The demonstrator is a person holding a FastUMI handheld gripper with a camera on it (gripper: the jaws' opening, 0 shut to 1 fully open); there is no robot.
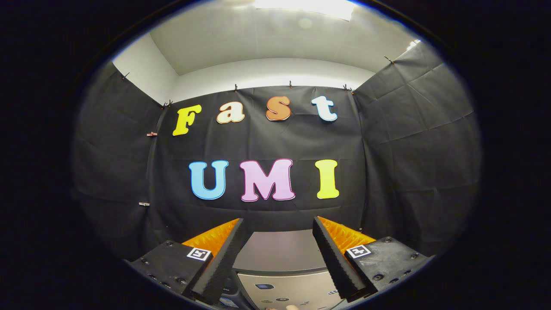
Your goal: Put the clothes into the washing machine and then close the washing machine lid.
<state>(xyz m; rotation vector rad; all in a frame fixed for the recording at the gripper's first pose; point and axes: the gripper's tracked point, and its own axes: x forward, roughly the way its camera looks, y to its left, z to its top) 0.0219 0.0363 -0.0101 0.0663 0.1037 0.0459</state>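
Observation:
My gripper (279,224) is open, its two fingers spread wide with nothing between them. It is held level and points at the back wall of the booth. Below and between the fingers I see the top of the washing machine (280,252), a grey flat surface that looks like its lid. Nearer to me lies the machine's control panel (286,292) with small buttons. No clothes are in sight.
Black cloth walls (413,150) enclose the booth at the back and on both sides. A white ceiling with a bright light (305,6) is overhead. A fingertip (292,307) shows at the near edge of the control panel.

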